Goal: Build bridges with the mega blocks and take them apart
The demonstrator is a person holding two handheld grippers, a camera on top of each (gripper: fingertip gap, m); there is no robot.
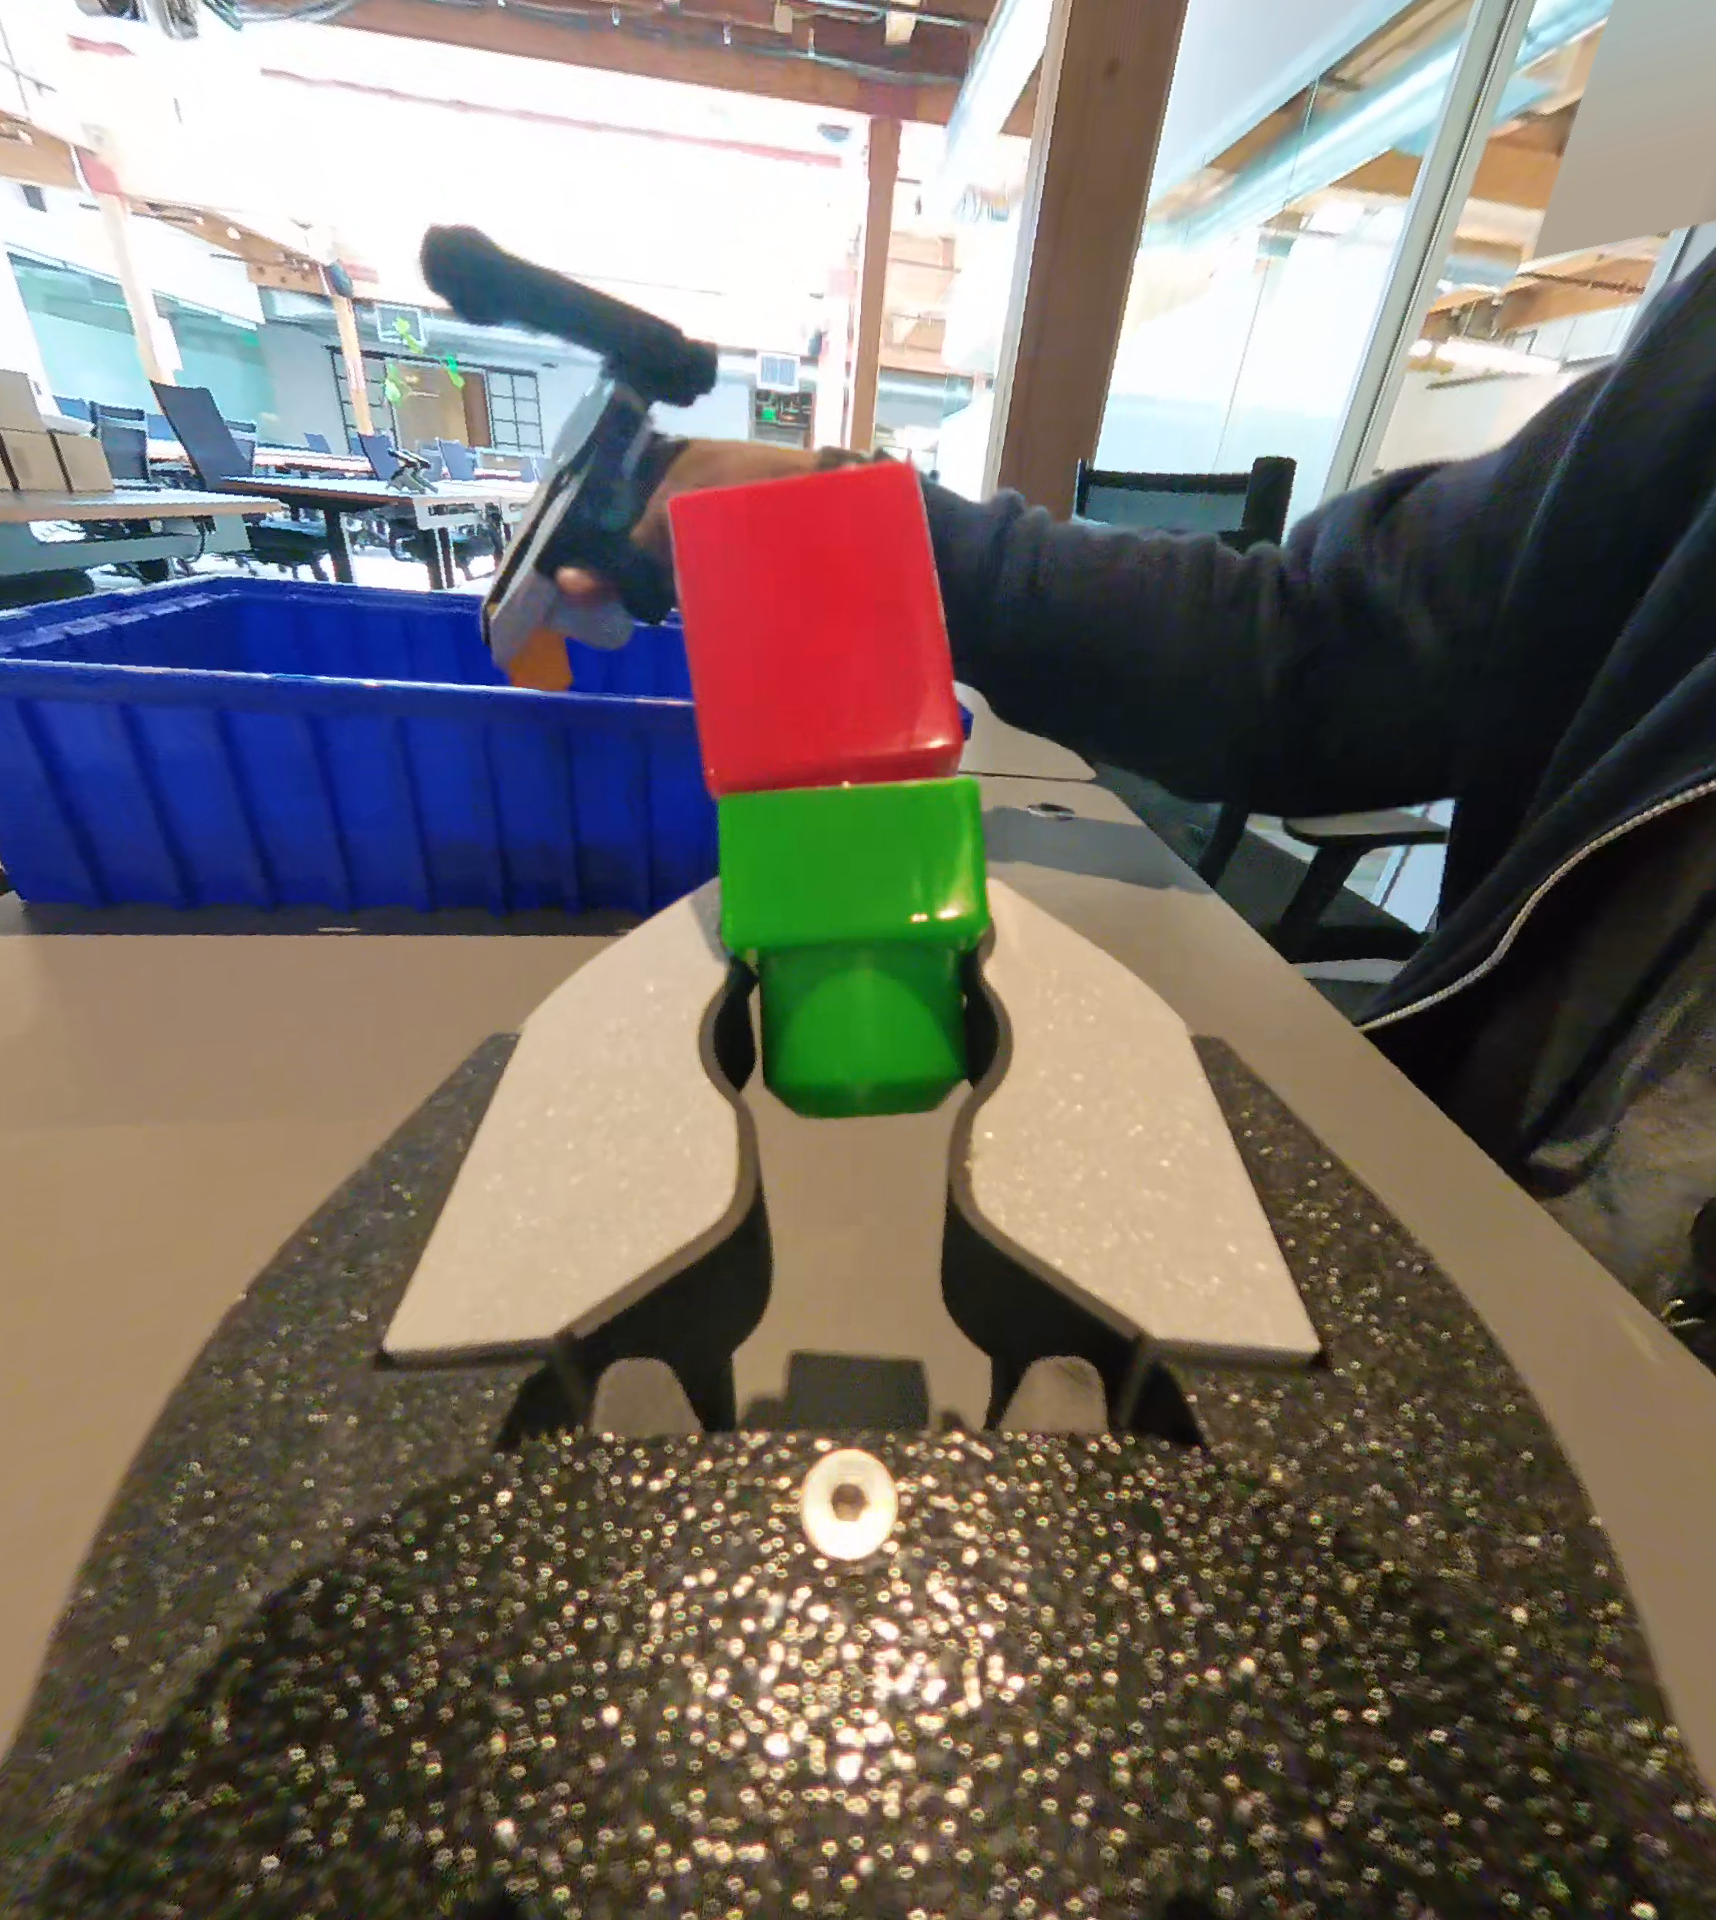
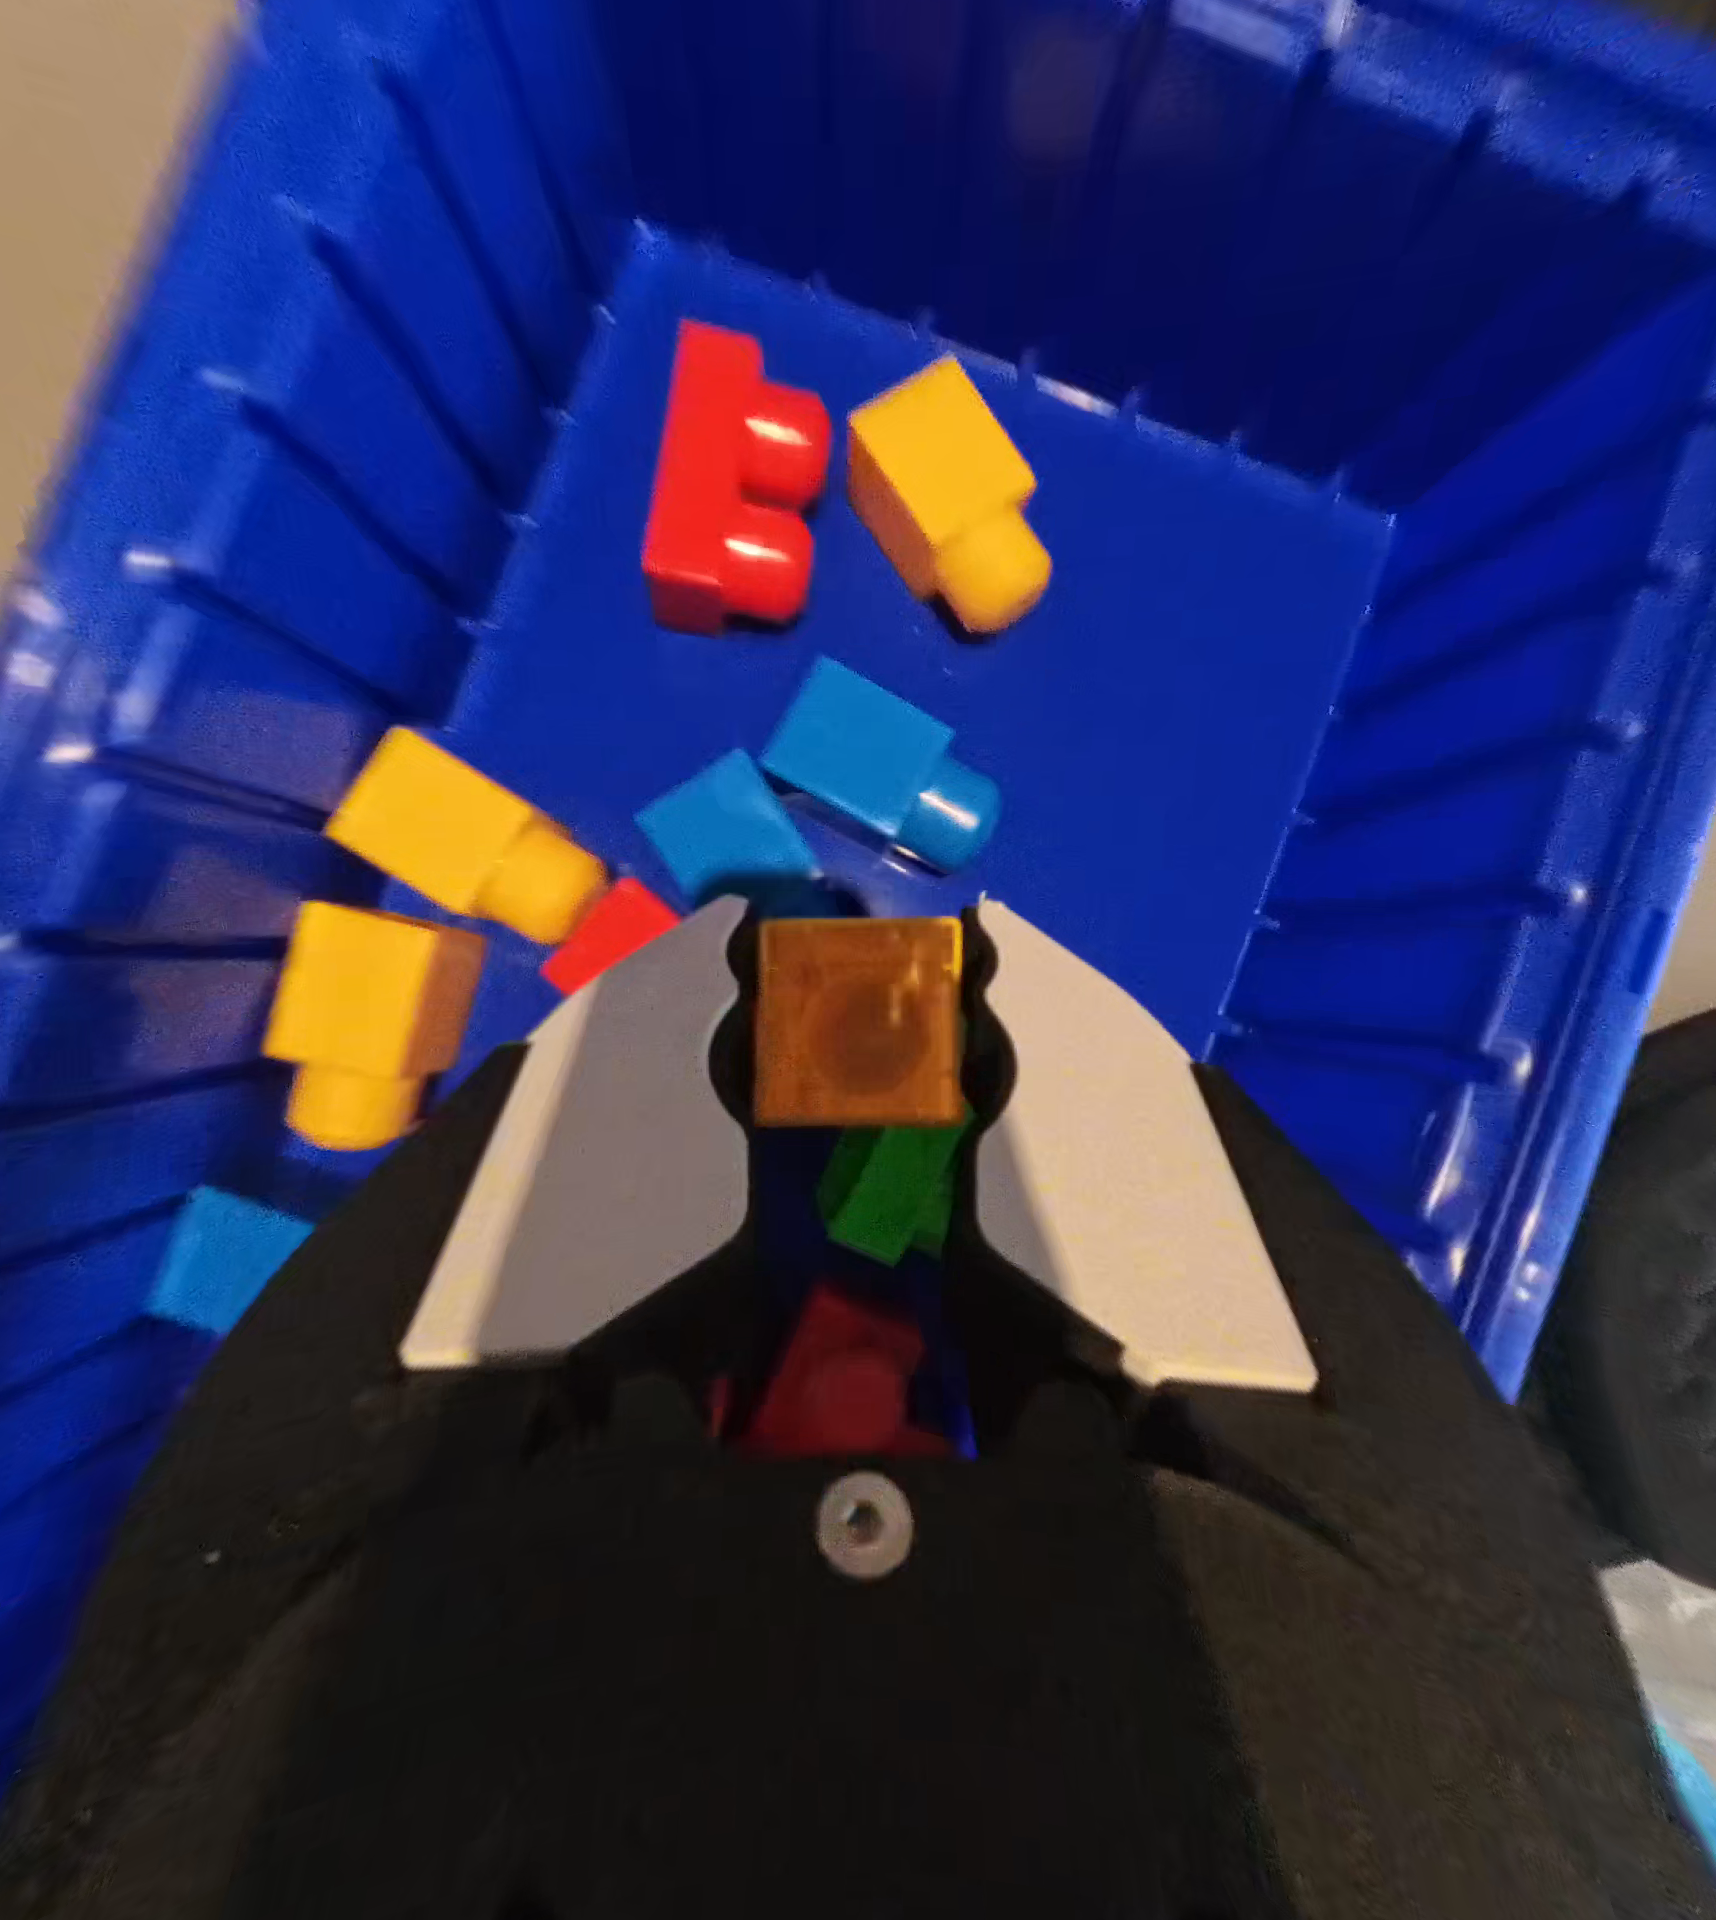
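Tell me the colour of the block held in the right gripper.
Yellow-orange; the block shows best in the right wrist view, pinched between the fingers.

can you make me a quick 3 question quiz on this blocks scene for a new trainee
1. True or false: the left gripper is shut on a green block with a red block stuck on its far end.
2. What does the right gripper hold? A) a blue block B) an orange block C) nothing
3. Fill in: the right gripper hangs over the blue ____, where loose blocks lie.

Key
1. True. The fingers close on the green block's stud.
2. B. It sits between the fingertips.
3. bin. Red, yellow and blue blocks lie on its floor.
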